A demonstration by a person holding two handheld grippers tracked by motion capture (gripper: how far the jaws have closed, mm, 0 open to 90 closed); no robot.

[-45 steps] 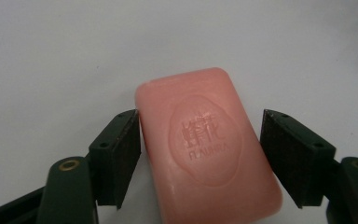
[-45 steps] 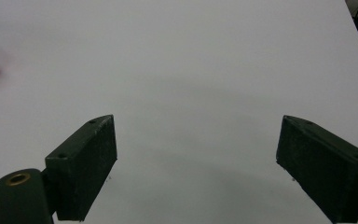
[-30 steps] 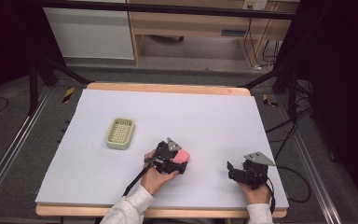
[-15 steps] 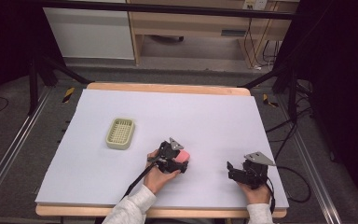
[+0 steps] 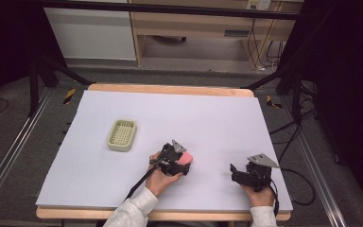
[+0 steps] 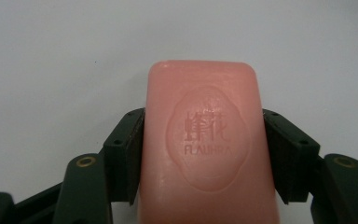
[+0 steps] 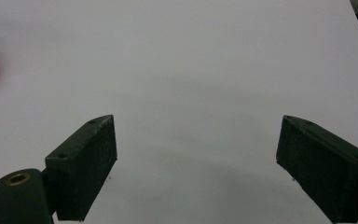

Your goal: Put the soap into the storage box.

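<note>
Covering the wooden table is a pale lavender-white sheet, with grey floor, cables and light cabinets filling the upper frame of the high view. A pale green soap dish sits left of centre on the sheet. At lower centre, the left gripper clamps a pink soap bar, one jaw against each long side. At lower right, the right gripper rests released, jaws wide apart over bare sheet. Compared with a second ago, the left gripper has turned slightly; the dish and right gripper have not moved.
</note>
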